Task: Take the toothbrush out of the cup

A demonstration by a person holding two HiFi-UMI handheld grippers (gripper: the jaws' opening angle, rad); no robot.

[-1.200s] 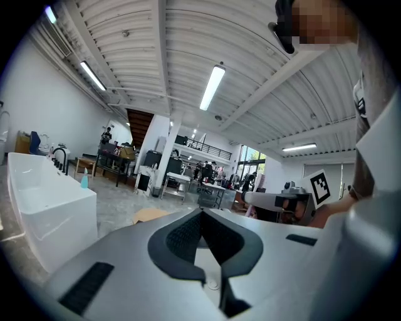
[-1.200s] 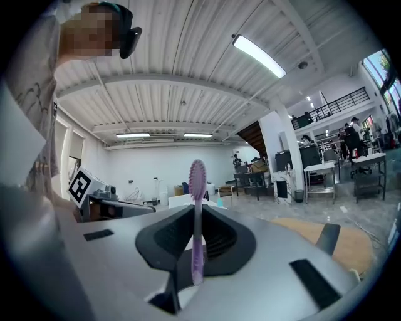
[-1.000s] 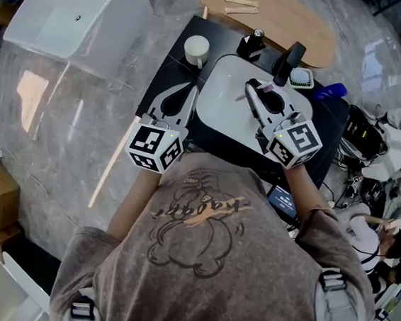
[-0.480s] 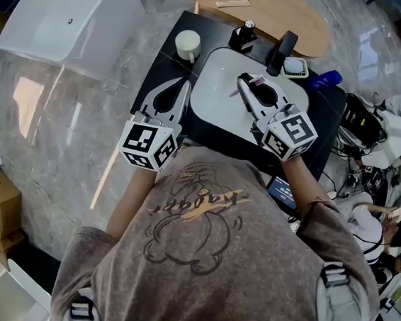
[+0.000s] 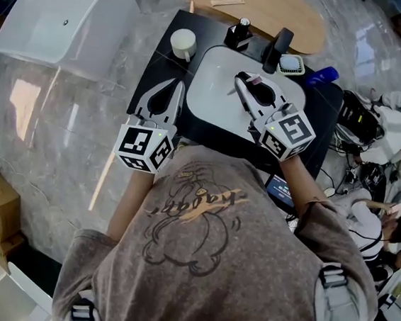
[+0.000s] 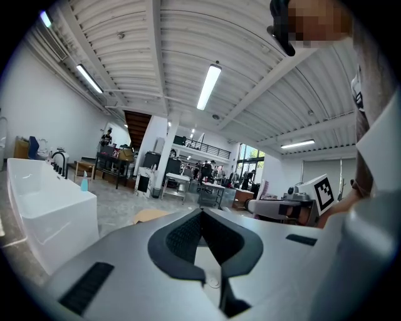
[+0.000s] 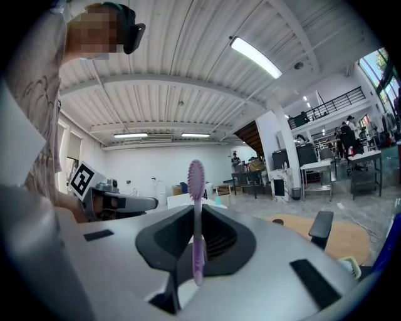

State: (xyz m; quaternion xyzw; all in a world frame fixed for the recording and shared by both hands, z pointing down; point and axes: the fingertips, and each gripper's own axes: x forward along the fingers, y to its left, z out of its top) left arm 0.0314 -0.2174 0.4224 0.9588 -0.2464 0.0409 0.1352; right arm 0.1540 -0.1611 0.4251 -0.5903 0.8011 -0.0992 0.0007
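My right gripper (image 5: 246, 82) hangs over the white basin (image 5: 211, 93), shut on a purple toothbrush (image 7: 197, 219). The brush stands upright between the jaws with its bristled head on top. In the right gripper view the jaws (image 7: 197, 210) pinch its handle. A white cup (image 5: 183, 42) stands on the black table (image 5: 157, 66) at the basin's far left, apart from both grippers. My left gripper (image 5: 169, 89) hovers over the table left of the basin, shut, with nothing between its fingers (image 6: 202, 212).
Behind the basin stand a small black bottle (image 5: 236, 35), a tall black fixture (image 5: 277, 47), a white green-rimmed dish (image 5: 291, 64) and a blue object (image 5: 322, 76). An oval wooden board (image 5: 273, 14) lies beyond. A white tub (image 5: 66, 17) sits far left.
The head view has drifted slightly, so everything sits a little higher and further left. Both grippers keep their places over the table, the right one still on the toothbrush.
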